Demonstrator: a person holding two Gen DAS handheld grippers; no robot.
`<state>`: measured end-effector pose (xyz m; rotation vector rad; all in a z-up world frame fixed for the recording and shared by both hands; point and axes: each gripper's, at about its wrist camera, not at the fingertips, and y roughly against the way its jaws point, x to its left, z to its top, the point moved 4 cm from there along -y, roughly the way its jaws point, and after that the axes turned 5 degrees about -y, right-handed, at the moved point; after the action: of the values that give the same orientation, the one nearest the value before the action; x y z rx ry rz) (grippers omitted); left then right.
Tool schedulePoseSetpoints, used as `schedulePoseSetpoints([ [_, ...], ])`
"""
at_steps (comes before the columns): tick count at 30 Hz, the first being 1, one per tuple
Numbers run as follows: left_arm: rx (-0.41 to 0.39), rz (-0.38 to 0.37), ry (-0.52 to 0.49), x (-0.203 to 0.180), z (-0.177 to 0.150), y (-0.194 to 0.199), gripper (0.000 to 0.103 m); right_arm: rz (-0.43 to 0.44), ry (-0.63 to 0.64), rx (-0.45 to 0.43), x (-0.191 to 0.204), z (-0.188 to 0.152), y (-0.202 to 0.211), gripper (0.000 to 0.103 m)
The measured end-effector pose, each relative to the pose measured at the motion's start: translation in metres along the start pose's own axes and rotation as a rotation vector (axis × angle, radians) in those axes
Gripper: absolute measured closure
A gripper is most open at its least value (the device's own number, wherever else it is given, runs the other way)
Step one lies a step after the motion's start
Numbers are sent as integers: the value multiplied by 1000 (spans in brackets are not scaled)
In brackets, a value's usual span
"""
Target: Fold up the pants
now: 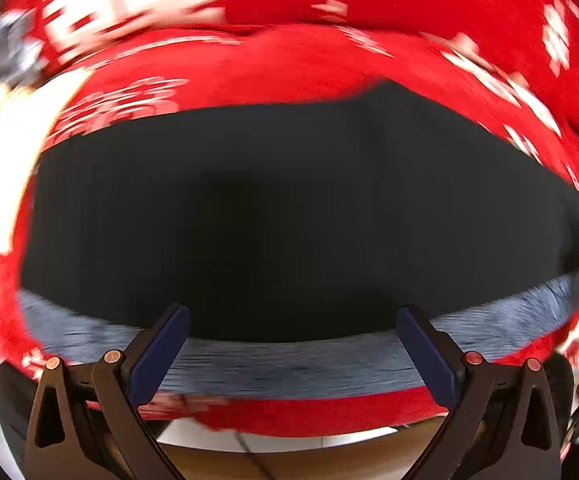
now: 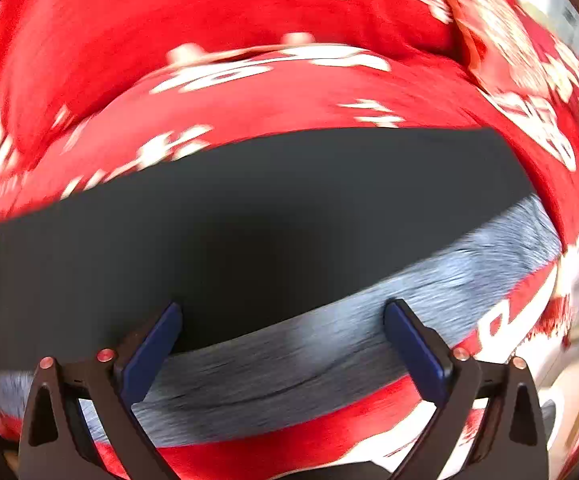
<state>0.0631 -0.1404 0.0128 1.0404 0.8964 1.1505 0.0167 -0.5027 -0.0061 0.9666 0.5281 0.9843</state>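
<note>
Both grippers [image 1: 291, 320] [image 2: 281, 316] spread wide over black pants [image 1: 249, 220], ribbed grey waistband [image 1: 289, 364] nearest

The pants [image 1: 273, 216] are black with a grey ribbed waistband [image 1: 289, 364]. The cloth [image 1: 369, 0] beneath them is bright red, printed with blurred white snowflake-like shapes. The gripper pads [image 2: 149, 354] are dark blue on black arms with small copper-coloured rivets.
</note>
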Motion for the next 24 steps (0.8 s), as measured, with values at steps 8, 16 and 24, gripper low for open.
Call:
schedulePoseSetpoints([
  [8, -2, -2, -216, -117, 24, -14, 0, 61, -165, -61, -93, -4, 23, 2],
  [16, -27, -33, -372, -206, 46, -16, 0, 272, -235, -120, -136, -18, 5, 4],
  [24, -27, -24, -373, -259, 81, -28, 0, 375, -227, -187, -125, -2, -7, 5],
])
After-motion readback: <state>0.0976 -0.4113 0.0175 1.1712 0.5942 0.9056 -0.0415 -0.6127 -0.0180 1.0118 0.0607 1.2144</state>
